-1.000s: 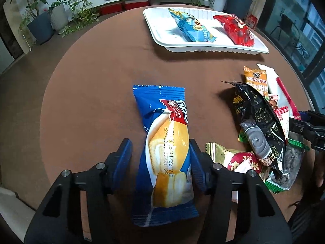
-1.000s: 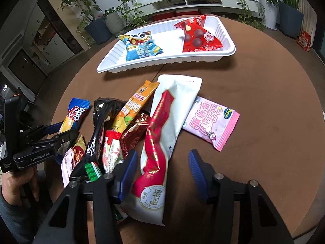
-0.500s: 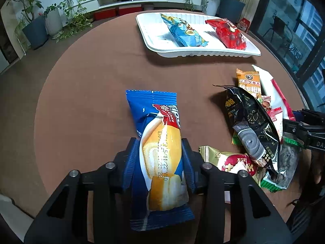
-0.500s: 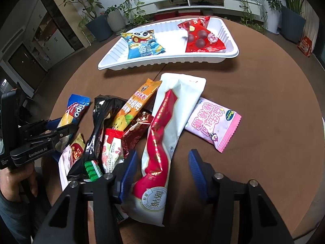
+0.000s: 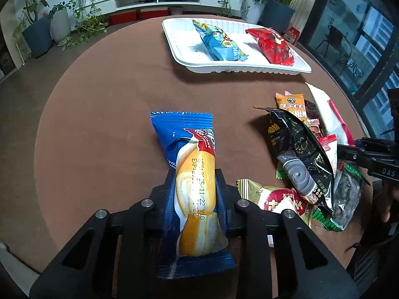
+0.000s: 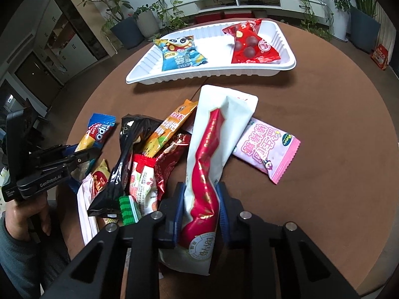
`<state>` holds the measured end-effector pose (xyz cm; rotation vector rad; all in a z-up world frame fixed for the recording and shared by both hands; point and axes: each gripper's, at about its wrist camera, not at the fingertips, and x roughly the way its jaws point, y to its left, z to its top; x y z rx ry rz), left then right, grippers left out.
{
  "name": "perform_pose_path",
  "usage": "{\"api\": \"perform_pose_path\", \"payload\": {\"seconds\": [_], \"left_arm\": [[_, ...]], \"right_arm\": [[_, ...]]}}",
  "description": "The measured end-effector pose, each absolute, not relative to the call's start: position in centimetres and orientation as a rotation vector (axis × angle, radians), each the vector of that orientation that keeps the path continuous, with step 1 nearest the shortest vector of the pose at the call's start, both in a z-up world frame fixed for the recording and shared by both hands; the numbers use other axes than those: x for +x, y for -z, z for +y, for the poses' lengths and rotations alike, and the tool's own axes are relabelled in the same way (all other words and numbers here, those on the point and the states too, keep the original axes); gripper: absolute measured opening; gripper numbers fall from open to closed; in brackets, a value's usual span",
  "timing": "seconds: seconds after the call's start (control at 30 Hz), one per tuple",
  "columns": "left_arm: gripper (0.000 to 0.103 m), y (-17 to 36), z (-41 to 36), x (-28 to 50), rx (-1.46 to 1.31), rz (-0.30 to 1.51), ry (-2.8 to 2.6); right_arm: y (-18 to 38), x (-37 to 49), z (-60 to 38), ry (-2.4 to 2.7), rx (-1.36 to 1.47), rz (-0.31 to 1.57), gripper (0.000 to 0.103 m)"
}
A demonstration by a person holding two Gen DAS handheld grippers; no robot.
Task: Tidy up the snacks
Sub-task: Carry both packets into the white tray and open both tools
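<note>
My left gripper (image 5: 195, 194) is shut on a blue and yellow roll cake pack (image 5: 192, 164) lying on the brown round table (image 5: 112, 94). It also shows in the right wrist view (image 6: 96, 134), with the left gripper (image 6: 82, 158) on it. My right gripper (image 6: 200, 204) is shut on a long white and red pack (image 6: 212, 154). A white tray (image 5: 179, 42) at the far side holds a blue snack bag (image 5: 219, 43) and a red snack bag (image 5: 273, 46).
A heap of snack packs lies between the grippers: a black pack (image 6: 124, 159), an orange pack (image 6: 169, 129), a dark red pack (image 6: 167, 164). A pink pack (image 6: 266, 149) lies right of the white pack. Potted plants (image 6: 147, 17) stand beyond the table.
Both grippers have closed: the left one on the roll cake pack, the right one on the white and red pack. Both were open a second ago.
</note>
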<state>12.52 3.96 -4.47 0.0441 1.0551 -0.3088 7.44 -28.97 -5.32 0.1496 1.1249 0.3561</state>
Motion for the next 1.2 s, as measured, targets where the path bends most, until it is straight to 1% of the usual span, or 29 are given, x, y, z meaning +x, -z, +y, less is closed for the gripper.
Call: {"api": "perform_pose_path", "payload": {"seconds": [0.1, 0.47, 0.73, 0.83, 1.0, 1.2], "left_arm": [[0.026, 4.3, 4.2, 12.4, 0.027, 1.047, 0.314], [0.026, 3.5, 5.0, 11.8, -0.046, 1.012, 0.332], [0.026, 1.8, 5.2, 10.8, -0.088, 0.974, 0.366], [0.026, 0.6, 5.5, 10.3, -0.1, 0.953, 0.379], [0.026, -2.9, 6.6, 10.5, -0.157, 0.886, 0.399], [0.026, -7.4, 5.7, 13.7, -0.163, 0.808, 0.438]], "right_arm": [[4.9, 7.3, -29.6, -0.351, 0.169, 1.101, 0.025], [3.7, 7.3, -31.1, -0.317, 0.195, 1.031, 0.024], [2.5, 7.3, -31.8, -0.318, 0.221, 0.97, 0.024], [2.1, 7.4, -32.3, -0.311, 0.241, 0.949, 0.024], [0.9, 7.6, -33.1, -0.307, 0.271, 0.896, 0.024], [-1.7, 9.3, -33.9, -0.306, 0.275, 0.835, 0.024]]}}
